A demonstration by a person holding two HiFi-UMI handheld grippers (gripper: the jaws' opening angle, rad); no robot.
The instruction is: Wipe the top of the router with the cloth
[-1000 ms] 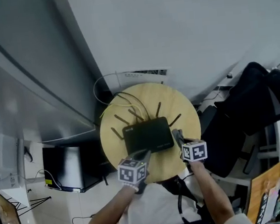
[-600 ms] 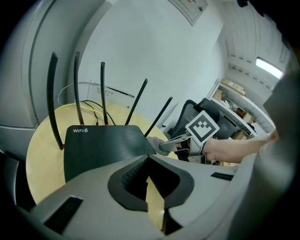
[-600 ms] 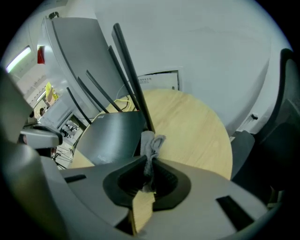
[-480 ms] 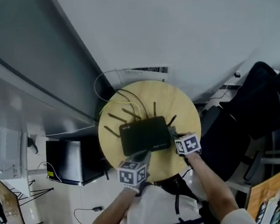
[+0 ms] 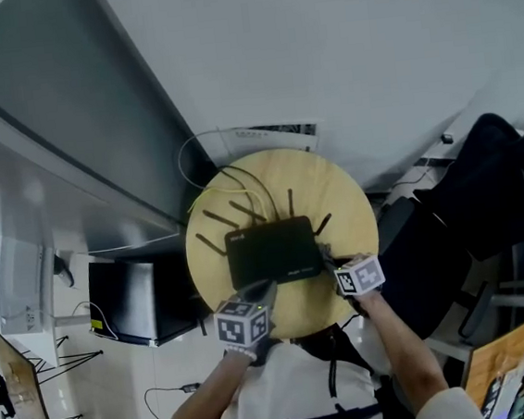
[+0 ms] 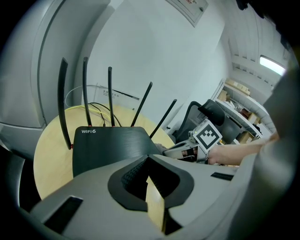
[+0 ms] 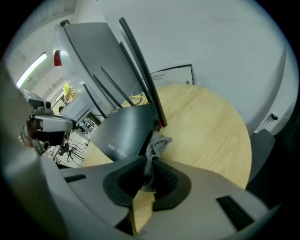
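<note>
The right tongs (image 5: 325,255) pinch the grey cloth (image 7: 157,143) just beside the router's (image 5: 274,251) right edge. The left tongs (image 5: 263,290), closed on nothing, are at its near edge.

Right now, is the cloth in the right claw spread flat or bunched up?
Bunched. The small grey cloth sits crumpled, pinched in the right claw, beside the edge of the flat black router.
</note>
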